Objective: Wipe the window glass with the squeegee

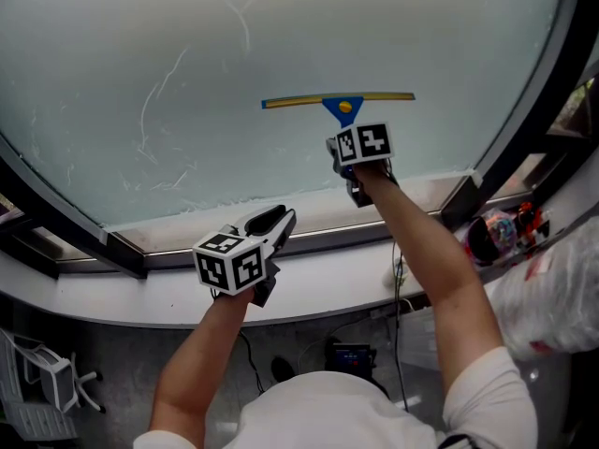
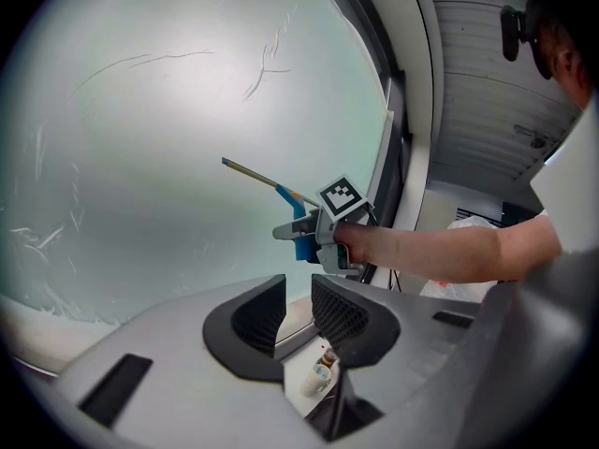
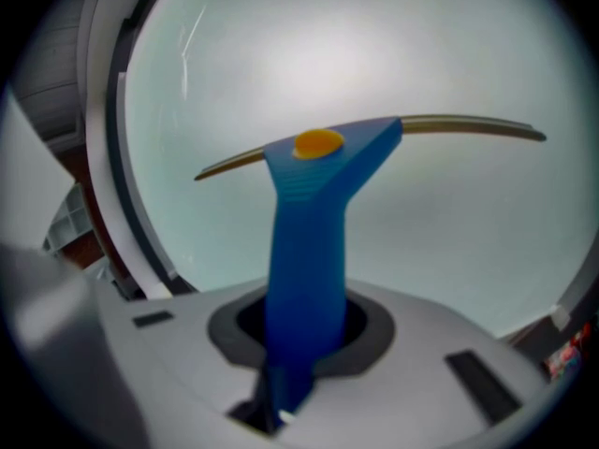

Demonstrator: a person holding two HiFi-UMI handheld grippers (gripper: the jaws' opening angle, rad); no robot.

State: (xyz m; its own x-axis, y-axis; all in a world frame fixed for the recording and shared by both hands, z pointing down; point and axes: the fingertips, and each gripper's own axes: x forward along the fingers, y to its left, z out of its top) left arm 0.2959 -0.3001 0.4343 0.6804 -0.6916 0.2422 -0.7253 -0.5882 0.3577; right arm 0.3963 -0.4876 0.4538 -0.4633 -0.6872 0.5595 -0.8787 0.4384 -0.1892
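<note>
Head view, left to right. The left gripper [image 1: 272, 222] is held low over the white sill [image 1: 140, 293], below the window glass [image 1: 281, 36]. In the left gripper view its tongs [image 2: 298, 311] are seen slightly parted, with nothing between them.

Right of centre, the squeegee [image 1: 339, 100] is laid against the lower half of the pane, blade roughly level. Its blue handle [image 3: 307, 251] is pinched by the right gripper [image 3: 299, 340], with the tongs pressed onto the lower end of the grip.

The tool is judged light and stiff: moulded plastic handle, long thin blade. The wiping edge is probably soft. The smooth handle is expected to twist if held loosely, so a hold low on the handle is judged right, with the blade kept square to the glass.

A plastic bag [image 1: 552, 297] is noted at far right.
</note>
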